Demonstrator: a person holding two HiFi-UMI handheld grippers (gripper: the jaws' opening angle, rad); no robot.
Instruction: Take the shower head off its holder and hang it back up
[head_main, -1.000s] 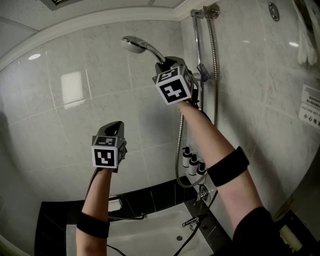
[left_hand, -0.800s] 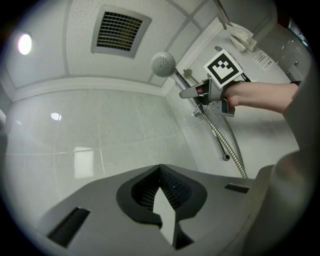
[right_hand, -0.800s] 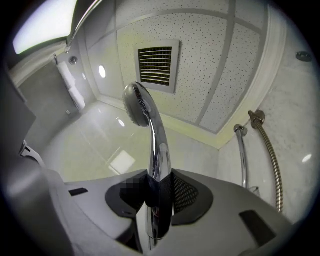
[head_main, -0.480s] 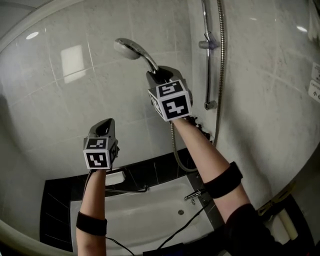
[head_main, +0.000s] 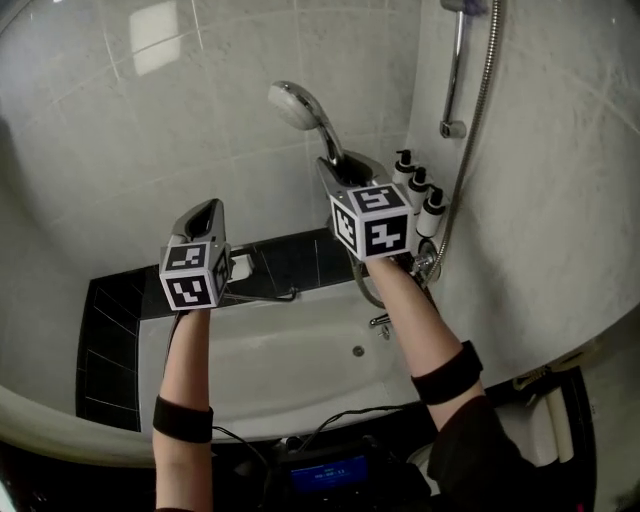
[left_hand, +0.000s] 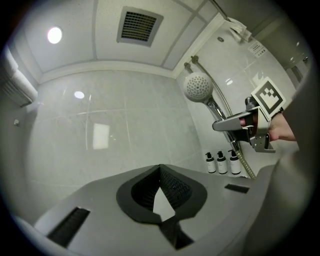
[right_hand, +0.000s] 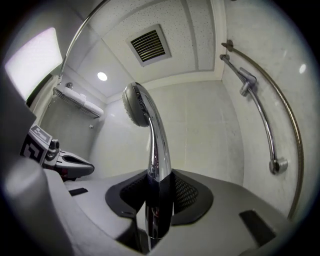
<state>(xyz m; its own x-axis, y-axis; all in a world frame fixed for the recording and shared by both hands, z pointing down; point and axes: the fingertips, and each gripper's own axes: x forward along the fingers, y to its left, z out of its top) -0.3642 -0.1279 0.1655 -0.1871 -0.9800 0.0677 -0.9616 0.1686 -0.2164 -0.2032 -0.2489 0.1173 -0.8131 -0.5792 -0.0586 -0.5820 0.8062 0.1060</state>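
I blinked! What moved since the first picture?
The right gripper brought the shower head down from the top of the rail to the bottles. The left gripper sank too. Unchanged: right shut on the shower head, left shut, empty.

Grey left gripper (head_main: 204, 212), right gripper (head_main: 345, 172); 2 black-white marker cubes (head_main: 190, 277) (head_main: 378, 225); black armbands (head_main: 183, 420) (head_main: 448, 373).

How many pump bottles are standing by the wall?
3 pump bottles in one row beside the shower hose: far, middle, near. None seems hidden.
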